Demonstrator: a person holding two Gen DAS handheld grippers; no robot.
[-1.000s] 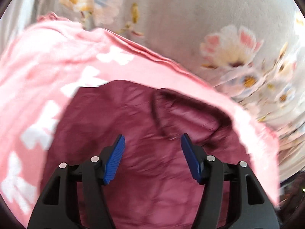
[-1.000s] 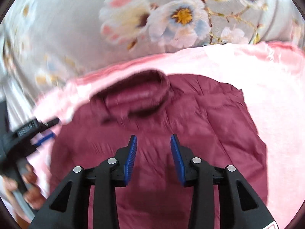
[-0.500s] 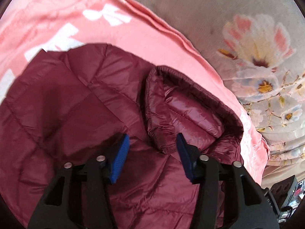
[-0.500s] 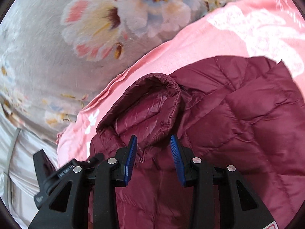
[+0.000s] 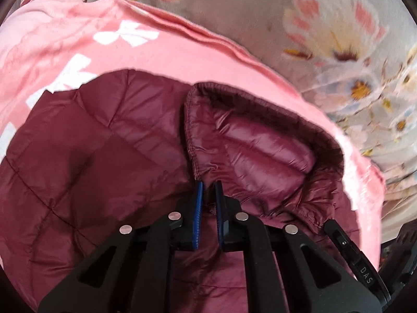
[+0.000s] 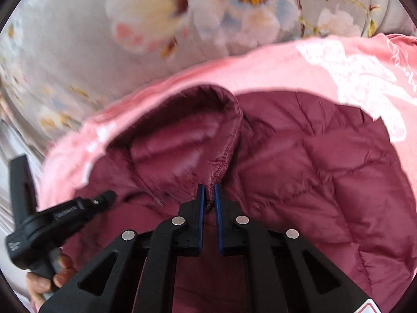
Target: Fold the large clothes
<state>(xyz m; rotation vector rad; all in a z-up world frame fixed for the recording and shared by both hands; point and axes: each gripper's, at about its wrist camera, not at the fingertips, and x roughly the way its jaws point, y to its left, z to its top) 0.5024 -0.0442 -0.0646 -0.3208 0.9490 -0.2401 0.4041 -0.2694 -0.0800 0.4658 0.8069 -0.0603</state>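
Both grippers are clenched on the maroon puffer jacket [image 5: 86, 156]: left gripper [image 5: 208, 186] and right gripper [image 6: 207, 189] pinch its collar [image 5: 260, 140] base. Beyond lies a pink blanket [image 5: 182, 54].

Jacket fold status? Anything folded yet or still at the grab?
Done: maroon puffer jacket lies spread on the pink blanket. In hand: left gripper and right gripper are each shut on fabric at the hood base. Left: every fold; none visible.

Maroon quilted puffer jacket [image 5: 99, 156] lies flat, collar [image 5: 260, 140] open.
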